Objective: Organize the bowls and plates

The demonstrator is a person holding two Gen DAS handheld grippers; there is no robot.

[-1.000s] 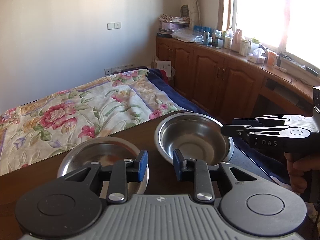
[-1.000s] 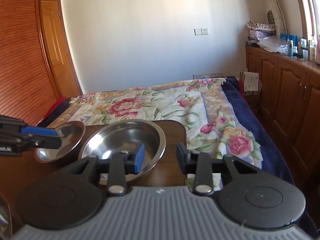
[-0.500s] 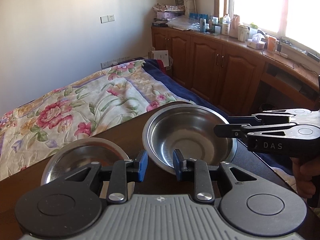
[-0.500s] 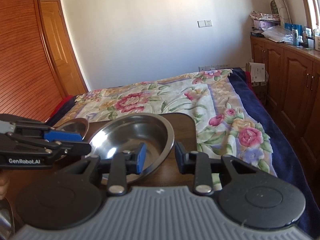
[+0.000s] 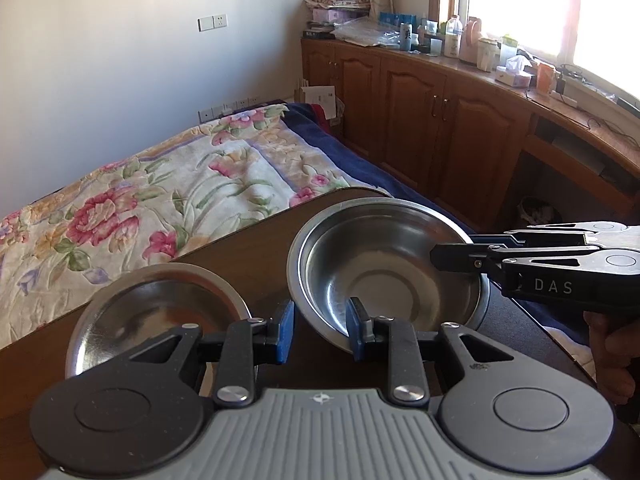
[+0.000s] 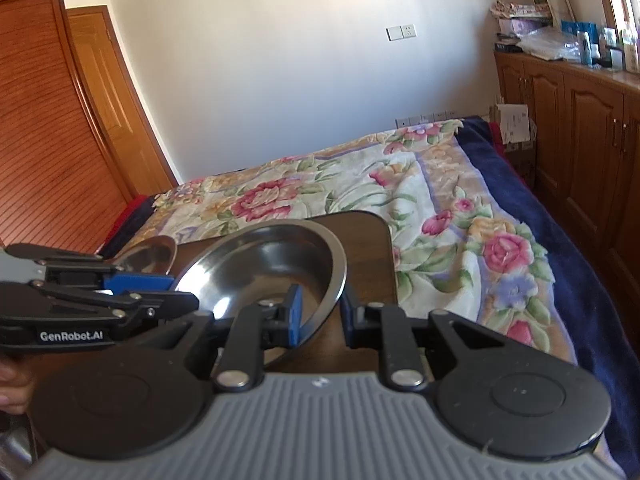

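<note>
Larger steel bowl [image 5: 386, 268]: it sits on the dark wooden table [image 5: 256, 256], near the table's far corner by the bed, and it looks tilted, the near side raised. My judgement is that it is tilted because both grippers work on its rim from opposite sides.

Right gripper [image 6: 318, 314]: its jaws have just been closing, and the bowl's rim passes between them. The left blue pad [image 6: 295, 312] lies inside the bowl against the wall. In the left wrist view one black finger reaches over the rim from the right. I judge it clamped on the rim, probably to lift the bowl.

Left gripper [image 5: 320, 330]: the jaws stand a little apart, and the pads do not press anything. The right pad [image 5: 355, 326] is inside the bowl, the left pad is outside it, so the rim runs through the gap. It seems placed there to steady the bowl, or to take it.

Smaller steel bowl [image 5: 160, 316]: it rests flat on the table, just beside the larger one and apart from it. No gripper touches it.

Likely purpose: to nest one bowl in the other, since the task is to organize them. This is only my reading.

Risk: polished steel is slippery, and a grip on a thin rim may slide.

Bed with floral cover [image 6: 360, 200]: just behind the table.
</note>
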